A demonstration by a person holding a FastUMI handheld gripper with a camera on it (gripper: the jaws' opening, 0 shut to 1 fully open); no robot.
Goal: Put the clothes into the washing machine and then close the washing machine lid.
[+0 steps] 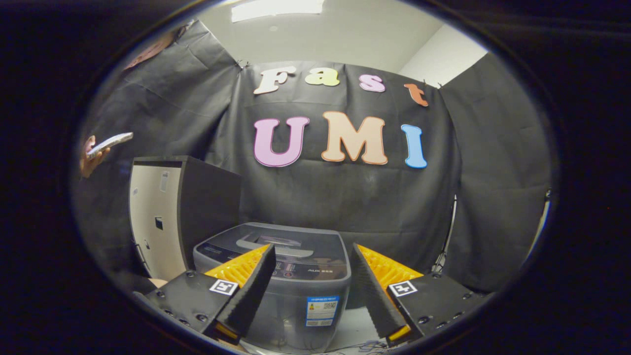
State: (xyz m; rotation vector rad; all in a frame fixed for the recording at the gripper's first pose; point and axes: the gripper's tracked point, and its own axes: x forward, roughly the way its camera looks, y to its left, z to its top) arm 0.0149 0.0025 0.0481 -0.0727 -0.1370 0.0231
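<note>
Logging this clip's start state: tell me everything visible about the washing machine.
The washing machine is a small grey top-loader, plastic-looking, upright on a pale surface beside a dark cabinet. Its lid lies shut, with a handle recess and control strip. A sticker sits on the front. The tongs hang open, fingers flanking it, not touching.

One washing machine [291, 276], one cabinet [172, 212], one hand [91, 158], one phone [109, 144].

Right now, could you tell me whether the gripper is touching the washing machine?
Apart. In the gripper view the open gripper hangs short of the washing machine, whose closed lid shows between the fingers, which hold nothing.
</note>
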